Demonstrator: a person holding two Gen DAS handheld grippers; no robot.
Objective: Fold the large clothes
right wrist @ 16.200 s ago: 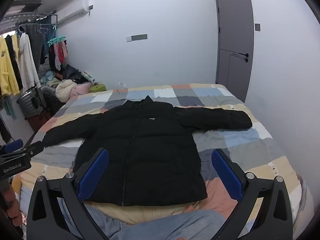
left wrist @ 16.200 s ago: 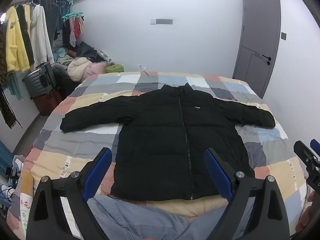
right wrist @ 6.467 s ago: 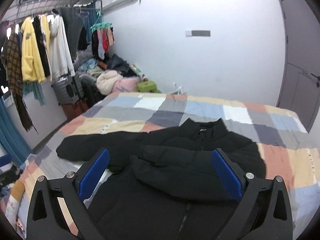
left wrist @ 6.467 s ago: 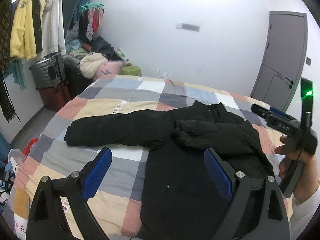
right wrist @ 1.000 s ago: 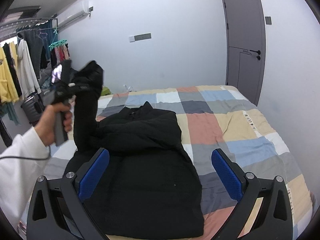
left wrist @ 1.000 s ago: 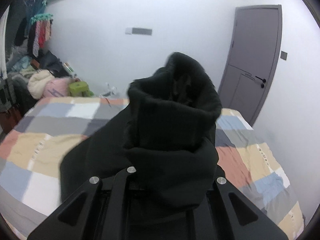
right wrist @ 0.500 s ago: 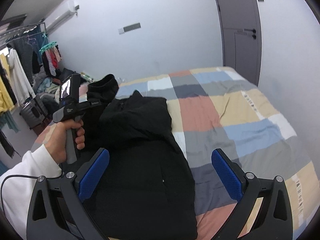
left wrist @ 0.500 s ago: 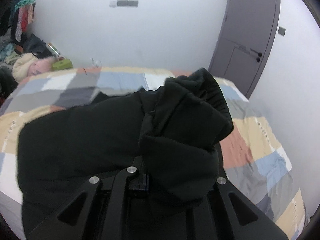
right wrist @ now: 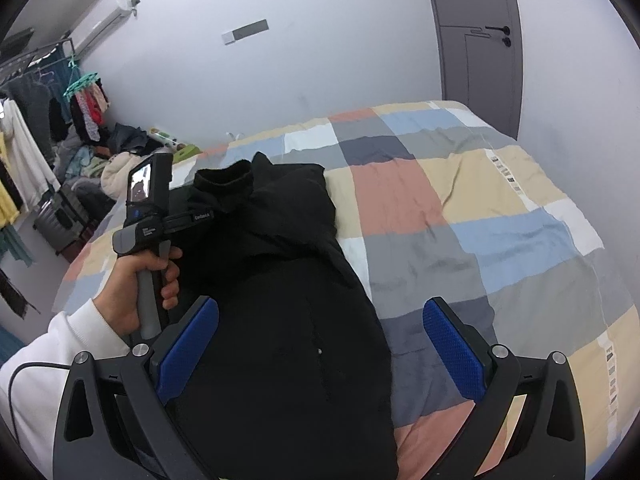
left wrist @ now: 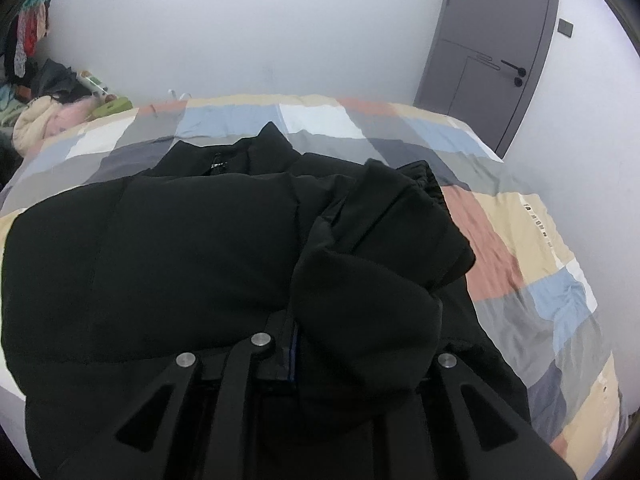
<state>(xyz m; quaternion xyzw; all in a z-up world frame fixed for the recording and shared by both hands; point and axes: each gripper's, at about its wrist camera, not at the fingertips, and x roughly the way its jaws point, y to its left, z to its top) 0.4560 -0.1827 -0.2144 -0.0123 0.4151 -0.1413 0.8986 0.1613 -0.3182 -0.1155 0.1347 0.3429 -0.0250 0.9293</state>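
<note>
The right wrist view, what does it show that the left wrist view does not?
Only the right wrist view shows the person's hand holding the left gripper, the open right gripper and the air conditioner. Only the left wrist view shows the sleeve cuff up close, its jaws opening around it. Both show the black jacket, checked bedspread and grey door.

- bed (right wrist: 500, 208) covered by a patchwork checked quilt (left wrist: 516, 240): beige, blue, grey, salmon and white squares
- black puffer jacket (left wrist: 180, 248) lies flat on the quilt, collar toward the far wall, both sleeves folded in over the body
- rest of the quilt bare, lightly wrinkled
</note>
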